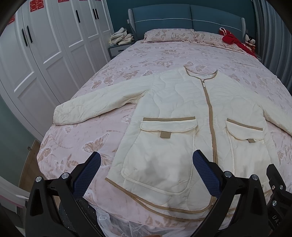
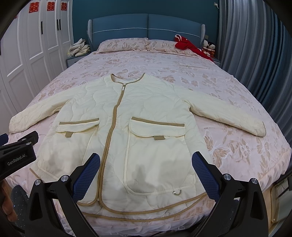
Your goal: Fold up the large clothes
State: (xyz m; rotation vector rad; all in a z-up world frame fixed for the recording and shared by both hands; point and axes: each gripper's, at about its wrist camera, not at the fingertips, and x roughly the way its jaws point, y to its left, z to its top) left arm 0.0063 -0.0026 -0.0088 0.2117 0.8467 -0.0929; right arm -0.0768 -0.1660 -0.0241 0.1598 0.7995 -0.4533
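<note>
A cream quilted jacket (image 1: 182, 102) with tan trim lies flat, front up and zipped, on the pink bed (image 1: 127, 58), both sleeves spread out to the sides. My left gripper (image 1: 146, 164) hovers open above the hem by the jacket's left pocket (image 1: 164, 156), holding nothing. In the right wrist view the same jacket (image 2: 146, 102) fills the middle. My right gripper (image 2: 146, 164) stands open over the right pocket (image 2: 160, 156), near the hem, also holding nothing. The left gripper's body shows at the far left edge of that view.
White wardrobe doors (image 1: 36, 60) run along the left. A nightstand with piled cloth (image 1: 121, 37) stands by the blue headboard (image 1: 182, 17). A red garment (image 2: 189, 45) and dolls (image 2: 209, 47) sit by the pillows. Grey curtains (image 2: 255, 54) hang on the right.
</note>
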